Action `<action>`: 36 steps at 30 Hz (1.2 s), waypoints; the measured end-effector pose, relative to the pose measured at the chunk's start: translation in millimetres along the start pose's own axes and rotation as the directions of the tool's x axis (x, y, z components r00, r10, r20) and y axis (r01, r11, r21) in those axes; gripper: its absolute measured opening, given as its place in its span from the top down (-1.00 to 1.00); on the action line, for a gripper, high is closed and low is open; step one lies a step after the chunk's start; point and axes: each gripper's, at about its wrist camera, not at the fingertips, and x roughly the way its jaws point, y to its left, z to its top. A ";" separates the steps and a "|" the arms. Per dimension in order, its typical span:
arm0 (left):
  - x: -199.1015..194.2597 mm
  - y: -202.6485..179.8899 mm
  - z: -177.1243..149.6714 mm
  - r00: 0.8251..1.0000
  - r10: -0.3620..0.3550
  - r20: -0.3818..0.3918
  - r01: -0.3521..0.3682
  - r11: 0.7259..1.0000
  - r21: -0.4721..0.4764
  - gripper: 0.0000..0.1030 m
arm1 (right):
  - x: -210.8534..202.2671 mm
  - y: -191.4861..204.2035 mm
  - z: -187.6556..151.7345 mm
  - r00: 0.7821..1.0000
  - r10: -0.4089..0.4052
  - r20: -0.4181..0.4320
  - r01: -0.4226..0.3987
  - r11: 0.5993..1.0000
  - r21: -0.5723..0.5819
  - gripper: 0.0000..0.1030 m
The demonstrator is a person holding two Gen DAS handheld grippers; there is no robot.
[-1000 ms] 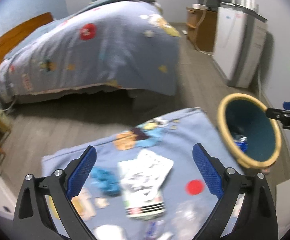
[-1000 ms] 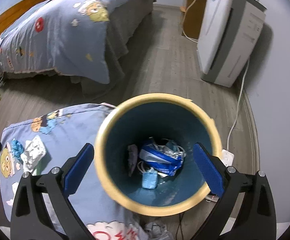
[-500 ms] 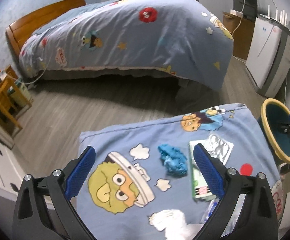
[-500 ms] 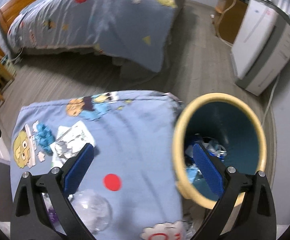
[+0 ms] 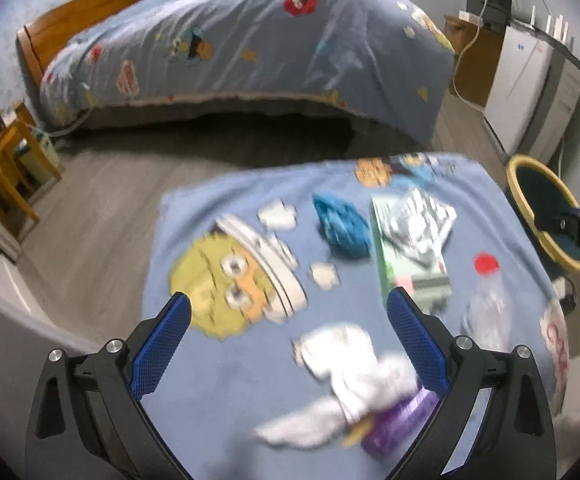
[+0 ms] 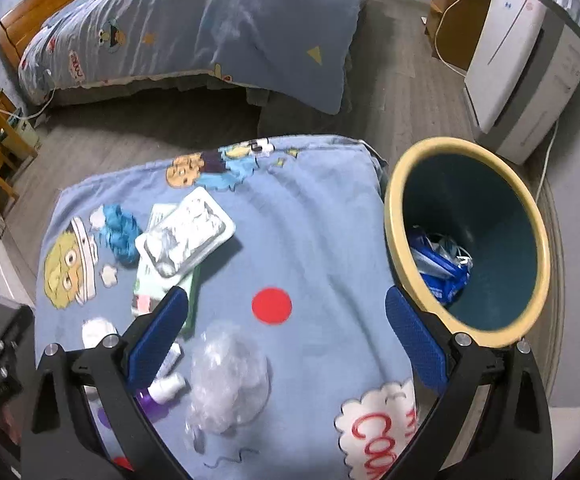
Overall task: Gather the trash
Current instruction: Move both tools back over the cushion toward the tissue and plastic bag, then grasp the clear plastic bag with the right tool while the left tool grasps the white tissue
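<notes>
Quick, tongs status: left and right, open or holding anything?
Left tongs: open, holding nothing.
Right tongs: open, holding nothing.

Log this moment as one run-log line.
left gripper: open, empty | right gripper: open, empty | trash bin: partly filled | crumpled plastic: on blanket

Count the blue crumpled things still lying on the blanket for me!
1: a blue crumpled wad beside the silvery tray, far from the bin. Others may hide under clutter.
</notes>
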 end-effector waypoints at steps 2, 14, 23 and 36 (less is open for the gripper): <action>-0.6 -3.6 -15.5 0.999 -0.023 -0.023 0.023 1.000 -0.009 -0.89 | 2.7 -1.6 -12.9 1.000 0.004 -0.025 -0.004 1.000 0.022 -0.89; 26.5 -9.2 -50.4 0.990 -0.034 -0.134 0.037 0.999 0.020 -0.89 | 25.4 25.8 -47.3 0.994 0.022 -0.108 -0.024 1.000 -0.014 -0.88; 57.6 -17.1 -34.4 0.989 -0.036 -0.144 0.041 0.999 0.036 -0.85 | 53.2 27.7 -43.2 0.986 0.056 -0.160 -0.057 0.998 -0.003 -0.77; 92.0 -26.5 -31.8 0.968 -0.115 -0.223 0.138 0.986 0.091 0.39 | 72.9 47.3 -39.6 0.967 0.117 -0.226 -0.135 0.989 -0.066 0.41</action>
